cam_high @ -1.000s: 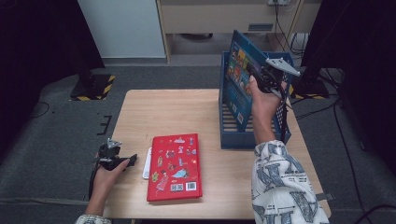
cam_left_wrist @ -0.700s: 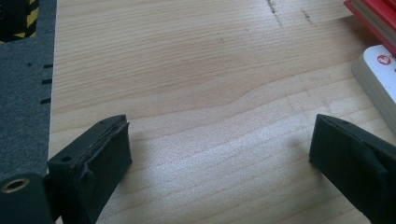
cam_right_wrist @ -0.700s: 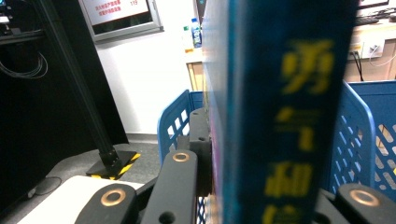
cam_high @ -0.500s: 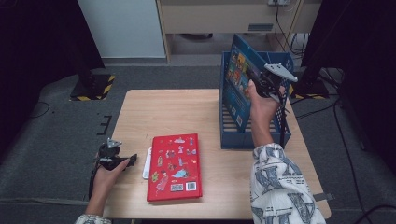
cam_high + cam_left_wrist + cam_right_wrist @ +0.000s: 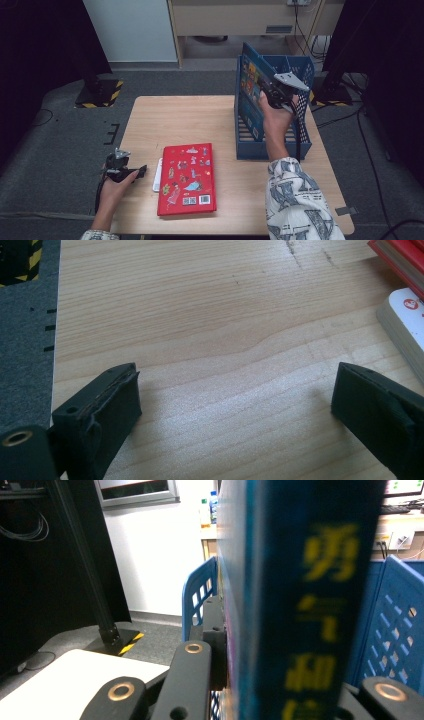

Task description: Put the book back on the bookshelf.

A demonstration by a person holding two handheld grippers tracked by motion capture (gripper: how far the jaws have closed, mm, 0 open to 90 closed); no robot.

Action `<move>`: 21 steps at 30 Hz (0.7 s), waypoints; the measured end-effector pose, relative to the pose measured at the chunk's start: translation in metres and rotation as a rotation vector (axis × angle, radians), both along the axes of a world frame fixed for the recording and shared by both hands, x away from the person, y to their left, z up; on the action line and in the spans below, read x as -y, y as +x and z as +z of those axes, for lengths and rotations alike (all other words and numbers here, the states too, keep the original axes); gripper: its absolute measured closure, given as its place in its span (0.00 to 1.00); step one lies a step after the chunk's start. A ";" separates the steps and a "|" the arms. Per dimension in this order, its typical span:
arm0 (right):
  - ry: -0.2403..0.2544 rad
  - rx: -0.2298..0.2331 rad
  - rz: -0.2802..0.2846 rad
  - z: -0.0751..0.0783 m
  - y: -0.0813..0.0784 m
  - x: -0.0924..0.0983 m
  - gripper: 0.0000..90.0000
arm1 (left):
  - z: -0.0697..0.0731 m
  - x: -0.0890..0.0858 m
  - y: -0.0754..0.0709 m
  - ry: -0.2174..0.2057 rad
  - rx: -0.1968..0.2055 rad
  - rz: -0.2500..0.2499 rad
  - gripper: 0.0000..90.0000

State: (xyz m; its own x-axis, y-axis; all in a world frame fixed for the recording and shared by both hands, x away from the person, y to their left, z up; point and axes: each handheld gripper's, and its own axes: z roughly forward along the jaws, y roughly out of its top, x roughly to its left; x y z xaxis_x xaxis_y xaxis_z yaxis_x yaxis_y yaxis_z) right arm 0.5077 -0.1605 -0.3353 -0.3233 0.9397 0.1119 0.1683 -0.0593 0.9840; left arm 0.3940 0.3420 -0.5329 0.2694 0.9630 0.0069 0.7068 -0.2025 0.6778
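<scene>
A blue picture book (image 5: 248, 84) stands upright at the left side of the blue slotted file rack (image 5: 300, 145) on the table's far right. My right gripper (image 5: 268, 96) is shut on the book's upper edge. In the right gripper view the book's dark blue spine with yellow characters (image 5: 310, 605) fills the gap between the jaws of my right gripper (image 5: 280, 670). A red book (image 5: 187, 177) lies flat near the front of the table. My left gripper (image 5: 139, 171) rests at the table's left front edge, open; in the left gripper view, my left gripper (image 5: 235, 400) has bare wood between its jaws.
A thin white book (image 5: 159, 174) lies against the red book's left side, seen as a white book (image 5: 405, 320) in the left gripper view. The wooden table (image 5: 200, 120) has free room at its middle and back left. Dark floor surrounds it, with cabinets behind.
My right gripper has sunk a little with the blue book, which now sits lower in the rack. The left gripper has stayed put.
</scene>
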 end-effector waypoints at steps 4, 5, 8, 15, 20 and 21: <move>0.002 -0.008 -0.002 -0.008 0.000 0.000 0.92 | 0.000 0.000 0.000 0.000 0.001 0.000 0.05; 0.006 -0.012 -0.002 -0.010 0.000 0.001 0.92 | 0.000 0.000 0.000 0.000 0.001 0.000 0.05; 0.016 -0.024 -0.006 -0.017 0.001 0.003 0.91 | 0.000 0.000 0.000 0.000 0.001 -0.001 0.05; 0.011 -0.035 0.005 -0.029 -0.003 0.001 0.91 | 0.000 0.000 0.000 0.000 0.002 -0.003 0.05; 0.019 -0.033 0.009 -0.033 -0.010 0.003 0.90 | 0.000 0.000 0.000 0.001 0.001 -0.002 0.05; 0.017 -0.033 0.009 -0.033 -0.011 0.003 0.89 | 0.000 0.000 0.000 0.001 0.001 -0.002 0.05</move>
